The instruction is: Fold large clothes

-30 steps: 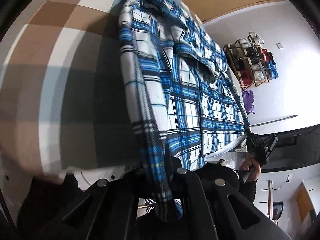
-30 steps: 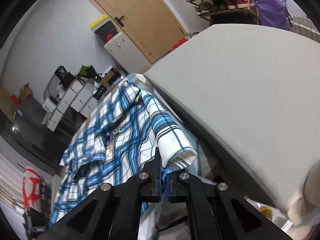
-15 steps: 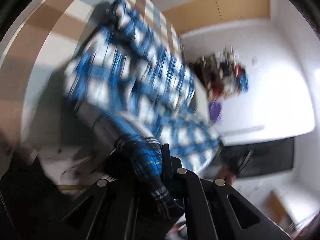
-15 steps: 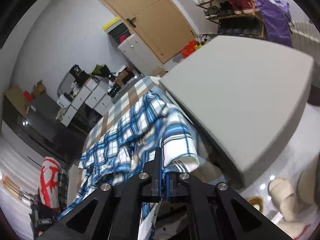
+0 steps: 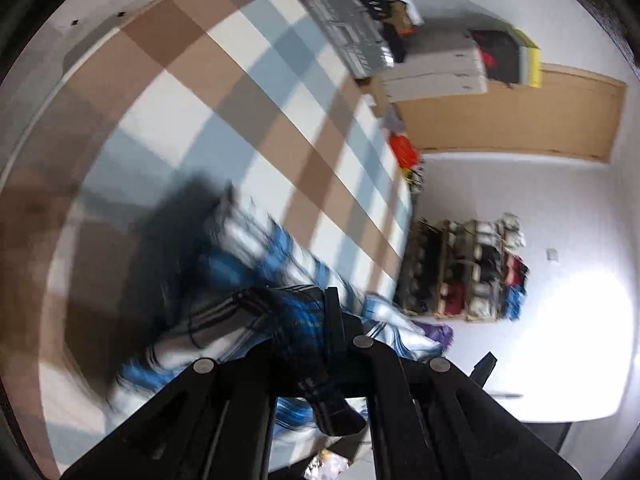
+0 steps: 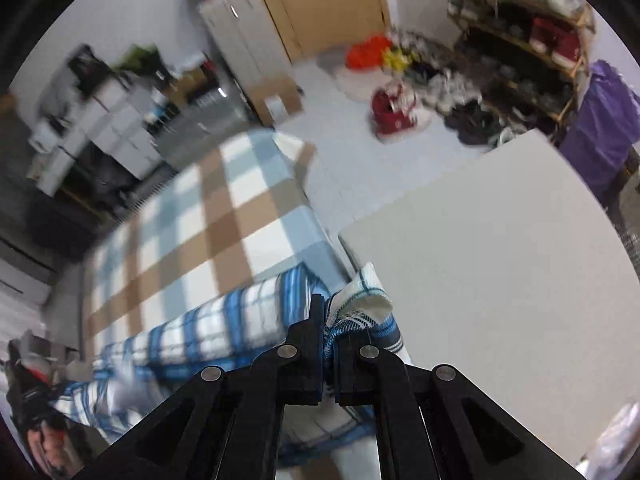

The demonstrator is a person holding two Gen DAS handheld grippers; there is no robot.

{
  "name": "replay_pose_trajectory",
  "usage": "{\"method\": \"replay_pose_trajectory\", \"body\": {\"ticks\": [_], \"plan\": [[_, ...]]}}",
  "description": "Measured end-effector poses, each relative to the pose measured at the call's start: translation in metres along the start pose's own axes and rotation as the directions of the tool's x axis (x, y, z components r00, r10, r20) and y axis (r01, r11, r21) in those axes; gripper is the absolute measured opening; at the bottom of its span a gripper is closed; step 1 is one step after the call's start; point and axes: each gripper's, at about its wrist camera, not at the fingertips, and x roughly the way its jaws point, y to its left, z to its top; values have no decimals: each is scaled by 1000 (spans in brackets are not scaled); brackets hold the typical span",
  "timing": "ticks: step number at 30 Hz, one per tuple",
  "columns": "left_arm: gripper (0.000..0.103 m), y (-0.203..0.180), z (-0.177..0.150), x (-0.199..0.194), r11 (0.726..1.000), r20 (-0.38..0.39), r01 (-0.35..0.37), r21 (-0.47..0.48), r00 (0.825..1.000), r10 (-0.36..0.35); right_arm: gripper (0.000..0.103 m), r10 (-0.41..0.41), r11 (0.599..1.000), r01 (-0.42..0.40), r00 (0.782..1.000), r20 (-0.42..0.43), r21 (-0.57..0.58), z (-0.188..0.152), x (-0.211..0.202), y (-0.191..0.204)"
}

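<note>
Shirt (image 5: pixel 256 264): blue-and-white plaid, bunched at near edge of checked bed (image 5: pixel 208 80); edge stretched between both grippers.
Left gripper (image 5: pixel 334 320): jaws fully closed, dark plaid fold clamped.
Right gripper (image 6: pixel 328 332): jaws pinched on hem corner, white edge protruding.
Handling: soft, light, limp; sags between holds; likely to slip only if pinch loosens.
Hold points: hem corners or seams; thicker, less slippage.

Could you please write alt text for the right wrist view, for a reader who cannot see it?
The right gripper, jaws shut, pinches a hemmed edge of a blue and white plaid shirt, which trails away to the left over a bed with a brown, white and pale blue checked cover. A plain grey surface fills the right; a cluttered shoe rack stands behind.
</note>
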Motion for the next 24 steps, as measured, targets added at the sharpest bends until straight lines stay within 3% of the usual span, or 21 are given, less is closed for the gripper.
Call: {"method": "replay_pose_trajectory", "body": {"ticks": [2, 5, 6, 7, 8, 9, 10, 11, 13, 15, 19, 22, 24], "plan": [[0, 17, 16, 13, 994, -16, 6, -106, 1000, -7, 4, -28, 1000, 27, 998, -60, -16, 11, 35, 6], [7, 32, 18, 25, 987, -64, -47, -152, 997, 37, 11, -21, 1000, 22, 994, -111, 1, 13, 68, 5], [16, 31, 14, 23, 988, -59, -51, -148, 997, 42, 28, 15, 1000, -13, 993, -119, 20, 15, 75, 2], [27, 32, 13, 18, 988, -38, -53, -142, 998, 48, 39, 50, 998, -46, 993, -110, 34, 15, 76, -1], [34, 33, 10, 8, 988, -7, -54, -145, 999, 53, 51, 81, 996, -78, 994, -77, 47, 17, 71, -5], [47, 34, 5, -1, 987, 21, -42, -153, 999, 46, 57, 105, 992, -103, 994, -18, 71, 18, 62, -13], [55, 34, 5, -9, 986, 57, -17, -164, 998, 27, 61, 122, 988, -123, 992, 17, 90, 20, 53, -19], [55, 34, 5, -17, 985, 90, -11, -172, 996, 27, 71, 149, 981, -154, 987, 57, 114, 20, 45, -26], [55, 33, 5, -29, 985, 136, -27, -169, 989, 51, 73, 204, 965, -224, 968, 144, 137, 15, 23, -38], [55, 25, 0, -34, 989, 149, -43, -142, 987, 64, 80, 226, 968, -240, 961, 159, 72, 8, 9, -29], [55, 2, -19, -19, 995, 109, -101, -25, 989, 103, 85, 201, 962, -176, 974, 107, -210, -30, -2, 21], [55, -14, -43, 7, 984, 12, -135, 115, 991, 134, 88, 191, 912, -169, 981, 22, -373, -74, 8, 57], [55, -20, -63, 30, 970, -70, -133, 201, 986, 150, 88, 206, 869, -209, 977, -58, -449, -106, 22, 79]]}}
